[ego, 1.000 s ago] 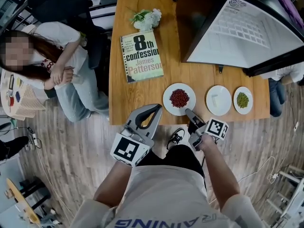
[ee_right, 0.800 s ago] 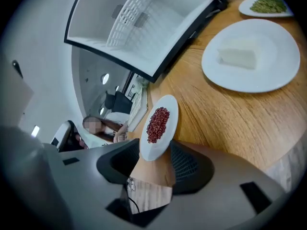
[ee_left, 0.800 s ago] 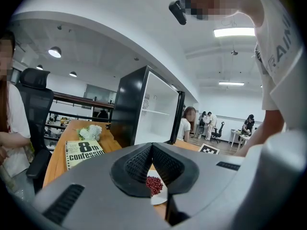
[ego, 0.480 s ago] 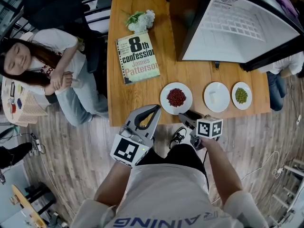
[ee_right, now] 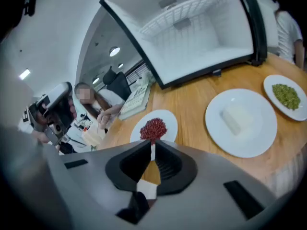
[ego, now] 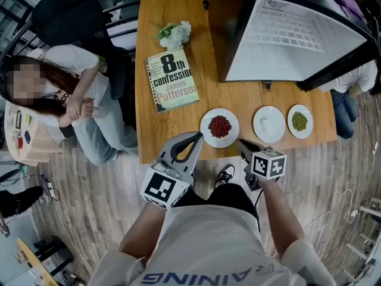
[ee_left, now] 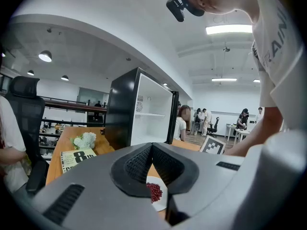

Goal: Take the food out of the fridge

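Three white plates stand in a row near the table's front edge. One holds red beans (ego: 219, 126), one a pale white block (ego: 269, 124), and one green beans (ego: 299, 121). Behind them is the black fridge (ego: 286, 34), its door open and its white shelves bare. My right gripper (ego: 243, 143) hovers just off the table edge between the red and white plates. Its jaws have just been closing to a thin slit with nothing between them. My left gripper (ego: 195, 137) is shut and empty at the table edge, left of the red-bean plate (ee_left: 154, 191).
A book (ego: 172, 80) and a small bunch of white flowers (ego: 174, 33) lie on the wooden table (ego: 238, 97) to the left of the fridge. A seated person (ego: 65, 94) is close to the table's left side. Cables trail on the wooden floor.
My right gripper has rolled so its marker cube faces up, and it has drawn back slightly from the red-bean plate's rim. The left gripper has stayed put.
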`<state>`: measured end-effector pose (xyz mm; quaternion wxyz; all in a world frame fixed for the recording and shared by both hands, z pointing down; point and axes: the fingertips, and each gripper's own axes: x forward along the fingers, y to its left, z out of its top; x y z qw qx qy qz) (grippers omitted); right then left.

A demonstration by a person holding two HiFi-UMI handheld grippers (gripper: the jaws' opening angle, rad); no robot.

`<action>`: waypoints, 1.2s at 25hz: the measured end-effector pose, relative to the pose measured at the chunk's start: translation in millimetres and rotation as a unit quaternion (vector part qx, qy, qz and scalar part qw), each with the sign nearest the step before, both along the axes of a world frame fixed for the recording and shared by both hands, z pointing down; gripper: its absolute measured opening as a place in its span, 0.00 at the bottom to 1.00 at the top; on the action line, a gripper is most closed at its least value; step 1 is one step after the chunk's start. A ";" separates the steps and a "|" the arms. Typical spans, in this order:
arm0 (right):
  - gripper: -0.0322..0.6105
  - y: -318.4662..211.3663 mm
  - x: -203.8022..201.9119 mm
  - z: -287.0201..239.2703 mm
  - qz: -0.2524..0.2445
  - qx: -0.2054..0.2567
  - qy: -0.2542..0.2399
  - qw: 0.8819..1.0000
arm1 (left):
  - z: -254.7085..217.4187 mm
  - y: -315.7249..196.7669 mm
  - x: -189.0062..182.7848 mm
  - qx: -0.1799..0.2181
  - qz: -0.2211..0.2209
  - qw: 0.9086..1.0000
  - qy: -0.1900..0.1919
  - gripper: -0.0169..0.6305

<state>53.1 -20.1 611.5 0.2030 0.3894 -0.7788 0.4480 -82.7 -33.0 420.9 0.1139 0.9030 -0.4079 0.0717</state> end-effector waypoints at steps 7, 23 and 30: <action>0.08 -39.8 29.7 -78.4 0.080 0.136 0.011 0.987 | -30.8 -21.6 4.7 0.039 0.021 0.999 -0.009 0.04; 0.08 -52.8 99.7 -279.8 0.179 0.368 0.020 0.912 | -114.1 -54.2 43.4 0.106 0.074 0.991 0.022 0.04; 0.08 -41.0 107.1 -348.4 0.180 0.430 0.024 0.884 | -139.9 -52.0 49.1 0.125 0.074 0.989 0.037 0.04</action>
